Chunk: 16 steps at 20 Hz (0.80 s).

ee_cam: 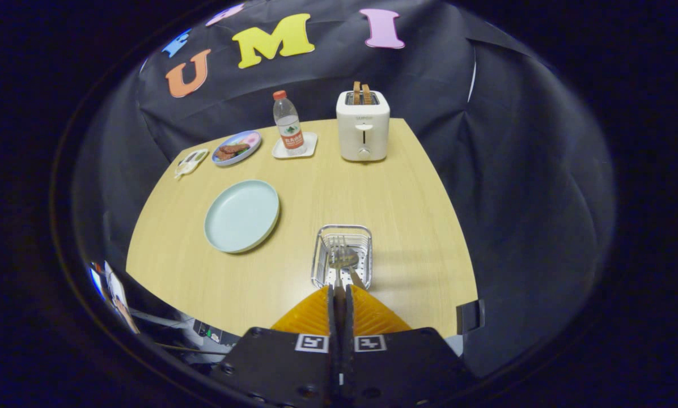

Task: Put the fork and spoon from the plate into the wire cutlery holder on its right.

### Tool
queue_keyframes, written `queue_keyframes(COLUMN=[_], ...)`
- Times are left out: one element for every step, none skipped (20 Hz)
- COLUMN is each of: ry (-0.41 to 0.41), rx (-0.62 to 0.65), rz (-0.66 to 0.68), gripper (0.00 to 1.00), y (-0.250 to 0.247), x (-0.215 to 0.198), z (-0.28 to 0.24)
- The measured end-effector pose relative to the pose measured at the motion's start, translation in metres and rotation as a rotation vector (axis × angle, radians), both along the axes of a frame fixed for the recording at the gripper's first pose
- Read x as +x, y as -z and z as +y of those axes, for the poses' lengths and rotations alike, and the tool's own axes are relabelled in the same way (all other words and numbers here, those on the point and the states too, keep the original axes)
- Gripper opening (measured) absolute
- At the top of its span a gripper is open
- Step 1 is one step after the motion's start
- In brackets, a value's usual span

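Observation:
The wire cutlery holder stands on the wooden table just ahead of my fingers. My gripper is shut on the fork by its thin handle, and the tines point away from me over the holder. The spoon lies inside the holder, its bowl beside the fork and its handle slanting back toward my right finger. The pale blue plate sits to the left of the holder with nothing on it.
At the back of the table stand a white toaster with toast in it, a water bottle on a small white tray, and a plate of food. A small packet lies at the far left edge.

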<state>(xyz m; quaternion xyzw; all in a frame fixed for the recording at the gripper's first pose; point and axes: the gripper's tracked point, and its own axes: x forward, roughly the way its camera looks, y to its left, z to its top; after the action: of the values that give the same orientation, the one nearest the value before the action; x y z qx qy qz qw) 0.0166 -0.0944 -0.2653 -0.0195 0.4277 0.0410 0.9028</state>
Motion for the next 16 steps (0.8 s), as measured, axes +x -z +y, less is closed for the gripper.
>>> queue_keyframes(ry=[-0.005, -0.003, 0.000, 0.002, 0.006, 0.003, 0.000, 0.000, 0.002, -0.007, -0.005, 0.000, -0.004, -0.005, -0.005, -0.010], rx=[-0.005, -0.012, -0.019, -0.025, -0.028, -0.029, -0.025, -0.024, -0.015, 0.005, 0.015, 0.028, 0.051, 0.059, 0.064, 0.074], rz=[-0.003, -0.008, -0.013, -0.017, -0.027, -0.037, -0.050, -0.060, -0.069, -0.077, -0.084, -0.084, -0.087, -0.098, -0.114, -0.136], gripper=[0.05, 0.05, 0.05, 0.09, 0.09, 0.09, 0.10, 0.10, 0.10, 0.21, 0.32, 0.34, 0.37, 0.40, 0.44, 0.50], y=[0.000, 0.000, 0.000, -0.001, -0.004, -0.007, -0.009, -0.012, -0.016, -0.020, -0.023, -0.026, -0.031, -0.035, -0.042, -0.049], x=[0.002, 0.004, 0.005, 0.007, 0.009, 0.010, 0.011, 0.013, 0.012, 0.011, 0.012, 0.011, 0.009, 0.009, 0.010, 0.010], z=[0.002, 0.001, 0.002, 0.002, 0.004, 0.004, 0.007, 0.007, 0.009, 0.015, 0.017, 0.019, 0.026, 0.030, 0.034, 0.040])
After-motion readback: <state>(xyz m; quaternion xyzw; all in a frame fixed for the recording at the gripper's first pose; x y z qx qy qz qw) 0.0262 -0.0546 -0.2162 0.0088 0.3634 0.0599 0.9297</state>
